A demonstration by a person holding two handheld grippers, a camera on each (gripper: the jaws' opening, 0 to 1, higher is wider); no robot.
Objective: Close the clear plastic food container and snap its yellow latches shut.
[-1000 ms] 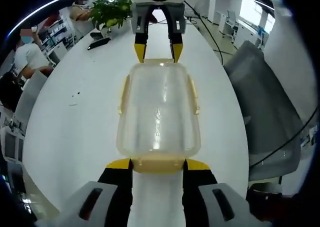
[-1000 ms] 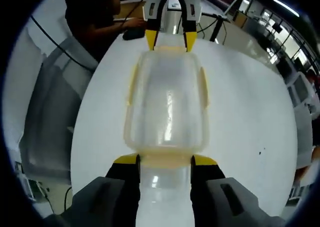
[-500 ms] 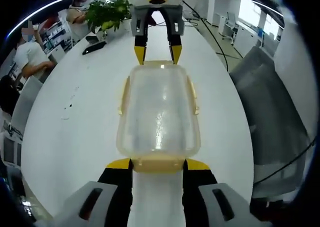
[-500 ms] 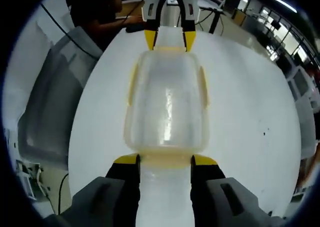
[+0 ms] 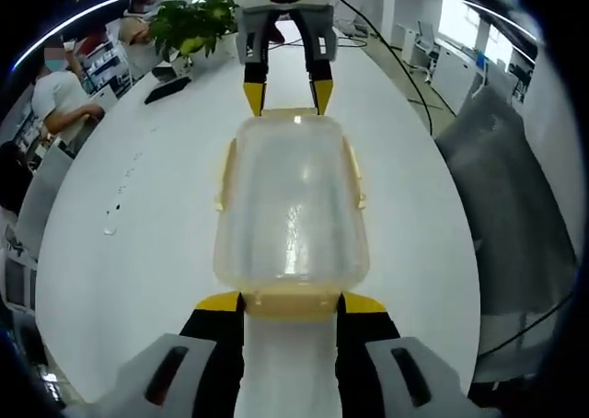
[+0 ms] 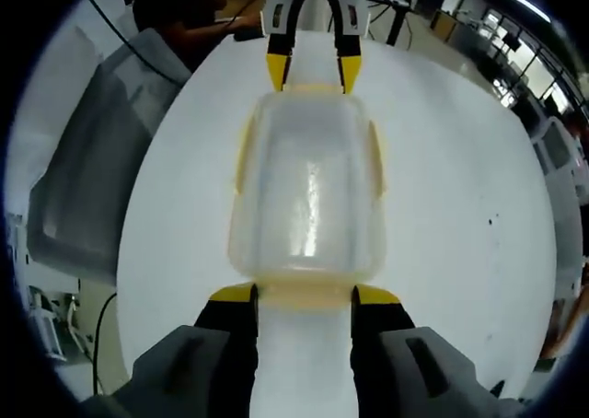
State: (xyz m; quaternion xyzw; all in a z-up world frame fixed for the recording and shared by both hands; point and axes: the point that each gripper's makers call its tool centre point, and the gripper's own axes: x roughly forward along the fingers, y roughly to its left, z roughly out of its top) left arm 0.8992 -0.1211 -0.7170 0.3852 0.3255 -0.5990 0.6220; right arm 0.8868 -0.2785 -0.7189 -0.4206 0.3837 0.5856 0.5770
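Container (image 5: 293, 206), clear plastic, lid on, is held between the two grippers over a white table (image 5: 138, 252). Left gripper (image 5: 291, 300): jaws spread, set against either side of the near-end yellow latch (image 5: 291, 303). Right gripper (image 6: 304, 294): jaws likewise spread, flanking the opposite end latch (image 6: 304, 296). Side latches (image 5: 354, 174) are seen along both long edges. A potted plant (image 5: 193, 22) is seen beyond the far end.

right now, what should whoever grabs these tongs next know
Left tongs: open, jaws astride the near end latch of the clear container.
Right tongs: open, astride the opposite end latch.
Container sits on the white table, lid on.
Side latches look folded down; whether they are clicked is unclear.
Left: press both end latches shut, then check the sides.
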